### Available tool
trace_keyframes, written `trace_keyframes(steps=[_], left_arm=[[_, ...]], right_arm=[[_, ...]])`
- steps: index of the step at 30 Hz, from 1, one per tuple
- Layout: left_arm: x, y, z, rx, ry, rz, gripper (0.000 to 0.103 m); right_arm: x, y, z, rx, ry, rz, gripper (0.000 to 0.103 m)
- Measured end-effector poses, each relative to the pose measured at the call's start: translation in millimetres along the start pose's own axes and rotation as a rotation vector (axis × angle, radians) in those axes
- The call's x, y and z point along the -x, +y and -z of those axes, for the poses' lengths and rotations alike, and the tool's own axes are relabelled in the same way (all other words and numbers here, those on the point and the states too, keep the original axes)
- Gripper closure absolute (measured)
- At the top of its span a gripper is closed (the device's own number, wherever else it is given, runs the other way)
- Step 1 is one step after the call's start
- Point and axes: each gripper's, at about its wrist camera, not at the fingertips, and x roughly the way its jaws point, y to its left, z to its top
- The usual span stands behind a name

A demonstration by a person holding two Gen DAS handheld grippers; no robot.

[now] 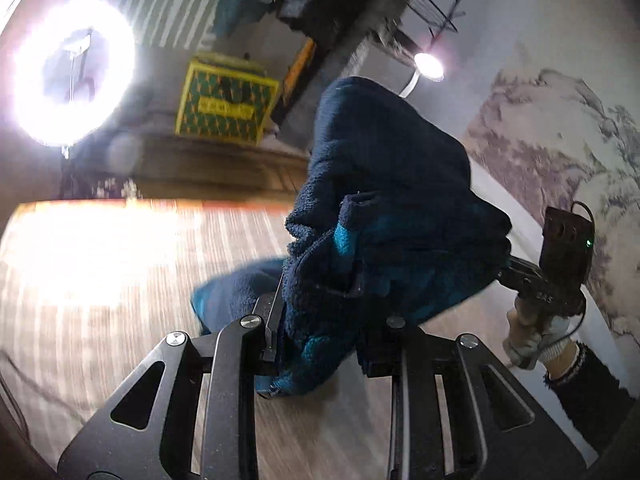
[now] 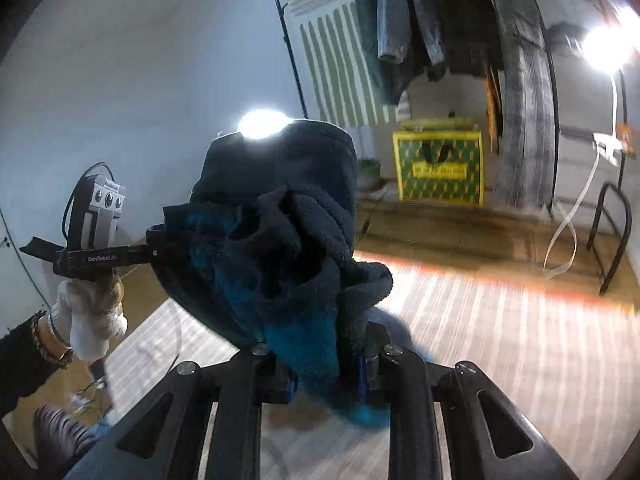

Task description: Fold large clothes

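- While both grippers clamped it, one dark navy fleece garment with teal patches (image 1: 384,216) hung bunched in the air above the pale striped wooden surface (image 1: 120,264), a single bundle of folds rather than a flat sheet.
- Left gripper (image 1: 320,344): its two black fingers were closed on a thick wad of the fleece, teal fabric squeezed out below them.
- Right gripper (image 2: 328,364): its two fingers, with blue pads, pinched a teal fold of the same garment (image 2: 280,232); a small tuft spilled out beneath.
- Only the left wrist view showed the right gripper from outside, at the garment's far edge, held by a white-gloved hand (image 1: 536,336) under a black camera box with a green light (image 1: 568,240), and a grey mountain-print wall hanging (image 1: 560,136).
- Only the right wrist view showed the left gripper's black body (image 2: 104,258) reaching into the fleece, gripped by the other white-gloved hand (image 2: 88,316), a beaded bracelet at the wrist.
- Both views held one yellow and green patterned box (image 2: 440,168) on the floor and dark clothes hanging on a rack (image 2: 420,20).
- Lights counted: a ring light (image 1: 72,68) and a smaller lamp (image 1: 429,66) in the left view; two bright lamps in the right view, one (image 2: 262,124) behind the garment's top.
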Motion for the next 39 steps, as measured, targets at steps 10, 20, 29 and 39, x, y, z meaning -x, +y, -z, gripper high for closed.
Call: trace_keyframes(steps=[10,20,29,39], left_arm=[[35,-52,116,-0.124,0.187,-0.062,0.077],[91,-71,217,-0.119,0.316,-0.078,0.065],[190,-70,265,0.023,0.283,-0.003,0.064],[300,-83,214,0.044,0.032,0.028,0.064]], right_arm=[[58,43,118,0.003,0.156,0.049,0.078],[109,75,183,-0.007,0.248,0.079,0.065],[198,92,232,-0.084,0.172,0.021,0.05],[273,88,235,-0.251,-0.049,-0.255,0.05]])
